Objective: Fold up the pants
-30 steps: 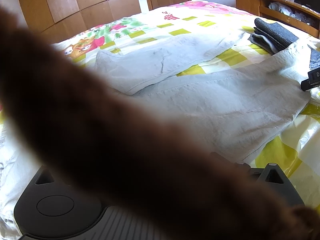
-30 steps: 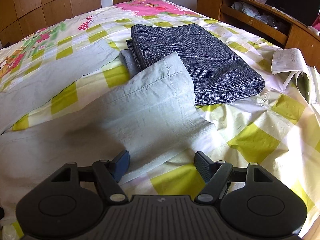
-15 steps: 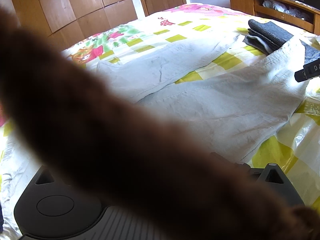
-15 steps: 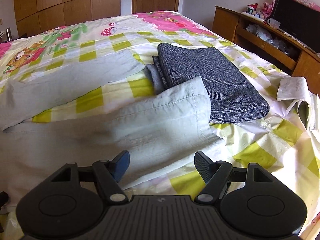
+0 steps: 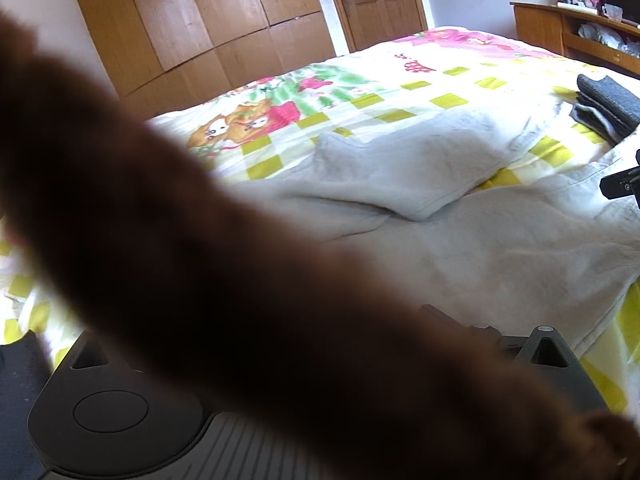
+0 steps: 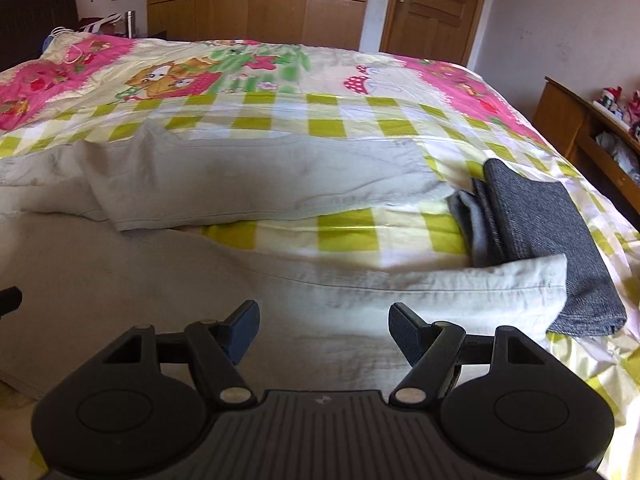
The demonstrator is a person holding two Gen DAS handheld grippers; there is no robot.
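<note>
Light grey pants [image 6: 304, 288] lie spread on the bed with the two legs apart, the far leg [image 6: 260, 176] angled away from the near one. My right gripper [image 6: 322, 326] hovers open just above the near leg, nothing between its fingers. That leg's hem [image 6: 540, 284] lies over a folded dark grey garment [image 6: 536, 216]. In the left wrist view the pants [image 5: 500, 248] fill the right half. A blurred brown shape [image 5: 200, 260] crosses the lens and hides my left gripper's fingers; only its black body [image 5: 112, 408] shows.
The bed cover [image 6: 344, 116] is white with yellow-green checks and pink cartoon prints. A wooden shelf unit [image 6: 580, 132] stands along the bed's right side. A wardrobe [image 5: 200, 28] and a door [image 5: 376, 0] are beyond the bed. A black piece [image 5: 620, 186] shows at the left view's right edge.
The right wrist view has swung left and risen, from the folded dark garment to both pant legs. The left view has lifted too. The right gripper stays open.
</note>
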